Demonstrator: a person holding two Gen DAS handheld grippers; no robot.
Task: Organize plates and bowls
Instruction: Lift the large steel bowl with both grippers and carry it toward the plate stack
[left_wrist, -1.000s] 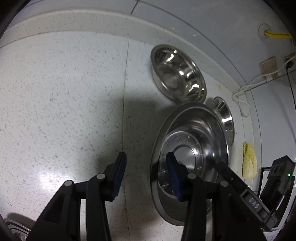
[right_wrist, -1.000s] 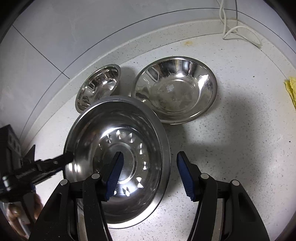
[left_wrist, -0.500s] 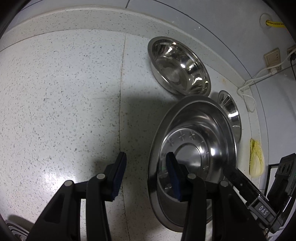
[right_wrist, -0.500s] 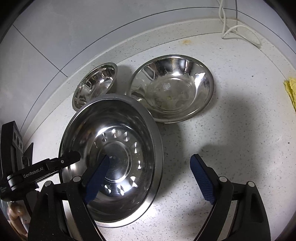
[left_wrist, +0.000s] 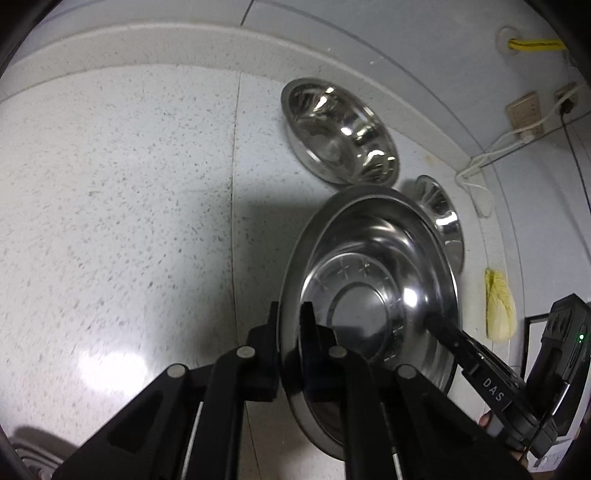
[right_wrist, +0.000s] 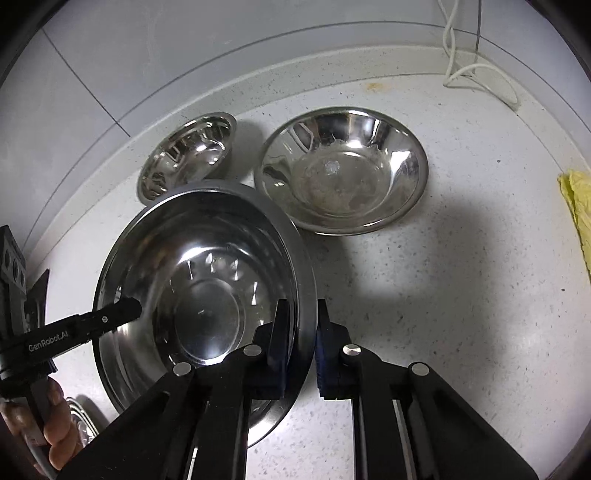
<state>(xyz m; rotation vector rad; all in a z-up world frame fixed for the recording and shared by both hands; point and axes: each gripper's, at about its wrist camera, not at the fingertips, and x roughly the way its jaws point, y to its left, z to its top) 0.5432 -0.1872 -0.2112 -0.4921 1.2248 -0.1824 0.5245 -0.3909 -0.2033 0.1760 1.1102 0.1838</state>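
The large steel plate (right_wrist: 207, 295) sits tilted above the speckled bench (left_wrist: 110, 221), and you pinch it from both sides: your left tongs (left_wrist: 290, 325) grip one rim, your right tongs (right_wrist: 301, 332) the opposite rim. Just beyond it sit a mid-sized bowl (right_wrist: 341, 170) and a small bowl (right_wrist: 186, 155), near the wall.

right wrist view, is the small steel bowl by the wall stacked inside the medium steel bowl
No, the small steel bowl sits on the speckled counter beside the medium steel bowl, not in it.
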